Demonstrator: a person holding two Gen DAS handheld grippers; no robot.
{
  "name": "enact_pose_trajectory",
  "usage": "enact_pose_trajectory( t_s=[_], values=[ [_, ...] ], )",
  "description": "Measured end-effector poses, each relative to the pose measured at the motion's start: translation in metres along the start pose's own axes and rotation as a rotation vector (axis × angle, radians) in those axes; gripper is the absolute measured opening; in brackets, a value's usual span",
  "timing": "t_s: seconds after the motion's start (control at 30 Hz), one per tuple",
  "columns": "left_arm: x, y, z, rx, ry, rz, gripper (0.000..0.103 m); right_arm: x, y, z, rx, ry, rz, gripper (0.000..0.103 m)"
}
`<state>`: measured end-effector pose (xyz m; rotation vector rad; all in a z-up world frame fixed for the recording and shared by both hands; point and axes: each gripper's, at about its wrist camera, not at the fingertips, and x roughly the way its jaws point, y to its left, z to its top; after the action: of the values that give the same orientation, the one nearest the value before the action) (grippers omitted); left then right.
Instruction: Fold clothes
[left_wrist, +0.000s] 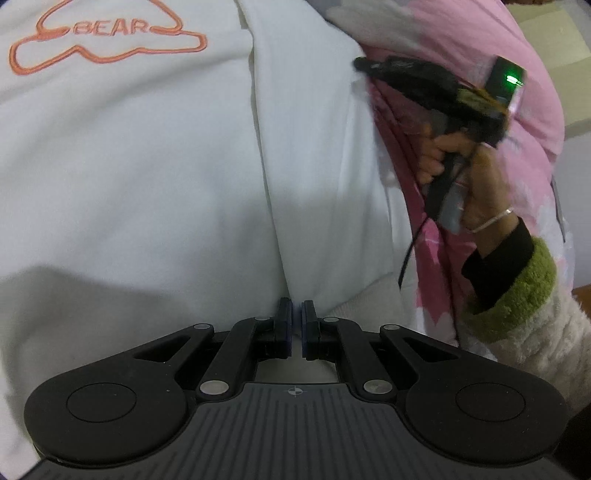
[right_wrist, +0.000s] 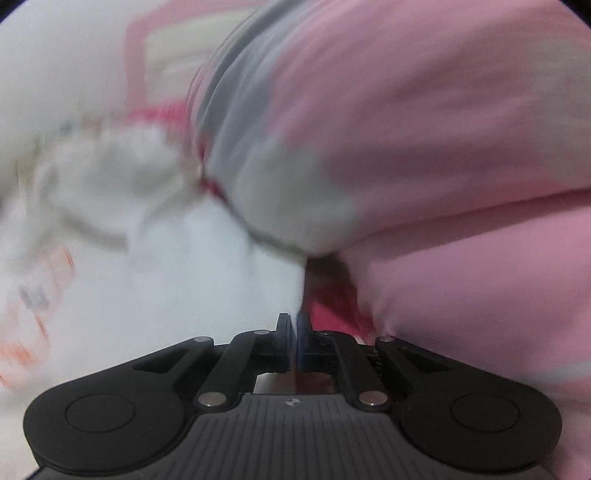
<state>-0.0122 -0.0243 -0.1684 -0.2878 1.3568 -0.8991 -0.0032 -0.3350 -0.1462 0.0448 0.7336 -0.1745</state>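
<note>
A white sweatshirt (left_wrist: 147, 147) with an orange "BEAR" outline logo (left_wrist: 107, 33) fills the left wrist view, with a folded flap running down its middle. My left gripper (left_wrist: 297, 314) is shut on the sweatshirt's lower edge. My right gripper (left_wrist: 360, 63) shows at the sweatshirt's right edge in that view, held by a hand. In the blurred right wrist view the right gripper (right_wrist: 294, 325) is shut at the seam between the white sweatshirt (right_wrist: 166, 277) and pink bedding (right_wrist: 461, 184); what it pinches is unclear.
Pink and white patterned bedding (left_wrist: 443, 258) lies under and right of the sweatshirt. The person's hand and green-cuffed fleece sleeve (left_wrist: 517, 291) are at the right. A pale wall or furniture (left_wrist: 565, 55) is at the far right.
</note>
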Motion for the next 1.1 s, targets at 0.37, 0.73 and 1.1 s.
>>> enact_pose_trajectory(
  t_s=[0.37,0.73,1.1],
  values=[
    [0.004,-0.002,0.007,-0.058,0.021,-0.005,0.005,-0.081,-0.04,-0.02,0.348,0.145,0.31,0.021],
    [0.004,-0.002,0.004,-0.139,0.004,0.005,0.009,-0.098,-0.024,-0.073,0.391,0.325,0.426,0.004],
    [0.007,-0.02,0.0,-0.149,0.014,0.047,0.024,-0.135,-0.022,-0.108,0.444,0.386,0.464,0.052]
  ],
)
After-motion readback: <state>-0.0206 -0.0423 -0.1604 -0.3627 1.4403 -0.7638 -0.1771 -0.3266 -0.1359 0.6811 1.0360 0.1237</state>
